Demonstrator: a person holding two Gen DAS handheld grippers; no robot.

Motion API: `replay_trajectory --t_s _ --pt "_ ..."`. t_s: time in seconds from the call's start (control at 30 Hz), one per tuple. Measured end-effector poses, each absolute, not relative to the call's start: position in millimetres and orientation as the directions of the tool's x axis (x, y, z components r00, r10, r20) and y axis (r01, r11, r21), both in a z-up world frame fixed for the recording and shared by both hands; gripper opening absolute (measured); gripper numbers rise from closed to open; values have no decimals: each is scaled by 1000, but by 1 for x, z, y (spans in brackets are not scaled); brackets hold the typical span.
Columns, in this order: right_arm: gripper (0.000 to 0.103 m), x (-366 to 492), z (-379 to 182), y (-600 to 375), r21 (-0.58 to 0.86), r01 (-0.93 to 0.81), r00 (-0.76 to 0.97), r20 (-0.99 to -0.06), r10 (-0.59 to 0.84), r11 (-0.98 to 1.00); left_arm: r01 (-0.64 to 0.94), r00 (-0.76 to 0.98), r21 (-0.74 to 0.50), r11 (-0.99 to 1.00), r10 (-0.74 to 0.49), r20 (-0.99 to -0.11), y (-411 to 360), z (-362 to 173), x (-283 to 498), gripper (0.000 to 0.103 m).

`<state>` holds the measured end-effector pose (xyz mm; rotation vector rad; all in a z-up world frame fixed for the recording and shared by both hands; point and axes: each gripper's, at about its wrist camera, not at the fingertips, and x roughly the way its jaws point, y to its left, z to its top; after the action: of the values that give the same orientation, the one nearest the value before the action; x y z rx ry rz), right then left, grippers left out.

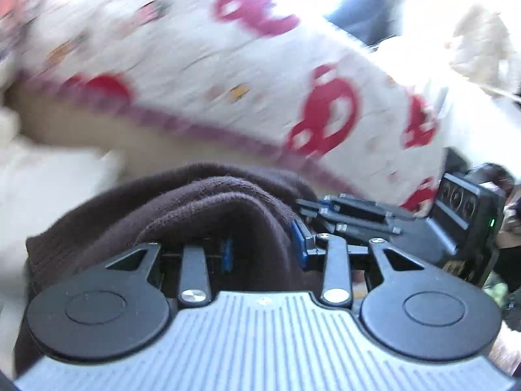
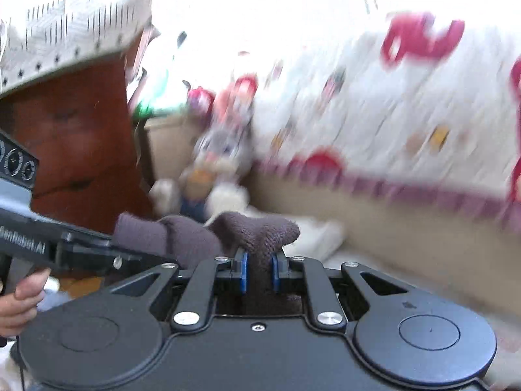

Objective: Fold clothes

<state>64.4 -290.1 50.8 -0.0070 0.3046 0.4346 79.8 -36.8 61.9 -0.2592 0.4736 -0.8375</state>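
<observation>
The dark brown garment [image 2: 260, 228] is a soft, fuzzy knit, matt and nubbly. The right tongs [image 2: 259, 272] are matt black plastic with shiny metal screws and smooth blue pads [image 2: 243, 273]. The printed bedspread [image 1: 228, 75] looks like quilted cloth. The cabinet [image 2: 78, 137] is glossy reddish wood.

The garment [image 2: 260, 231] sits between the pads of the right hand-held gripper [image 2: 259, 272]; the left hand-held gripper [image 2: 97, 251] lies at nine o'clock (touching the same garment), a patterned bedspread [image 2: 407, 114] behind at two o'clock.
</observation>
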Motion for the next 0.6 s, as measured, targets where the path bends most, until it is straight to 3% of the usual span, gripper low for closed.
replay_trajectory --t_s 0.1,0.17,0.2,0.3,0.37,0.4,0.5,0.57,0.6 --pt "18 48 63 -339 -12 -321 899 -318 300 947 708 534 -345 616 -787 -311 -106 65 85 42" --pt "23 37 48 -377 -34 -210 897 -405 179 977 687 483 -391 612 -787 -383 -159 40 90 48" --pt "35 31 36 -396 -65 -126 888 -451 84 990 670 449 -416 614 -782 -432 -182 24 92 51" --pt "38 -2 -15 -446 -174 105 803 -566 -187 979 625 351 -456 633 -750 -561 -222 -27 89 51" --pt "39 -29 -43 -479 -40 176 769 -618 -163 984 613 343 -429 663 -713 -612 -230 -53 79 51" --pt "39 -44 -59 -496 116 195 774 -628 -80 974 611 385 -380 694 -680 -623 -228 -59 72 51" --pt "39 -54 -90 -513 368 233 755 -651 71 900 584 476 -292 757 -611 -633 -211 -63 60 54" --pt "41 -46 -90 -507 388 189 764 -635 113 902 559 505 -261 787 -573 -645 -198 -61 57 54" --pt "48 -39 -88 -503 392 158 773 -621 134 906 547 510 -252 798 -557 -656 -192 -59 59 54"
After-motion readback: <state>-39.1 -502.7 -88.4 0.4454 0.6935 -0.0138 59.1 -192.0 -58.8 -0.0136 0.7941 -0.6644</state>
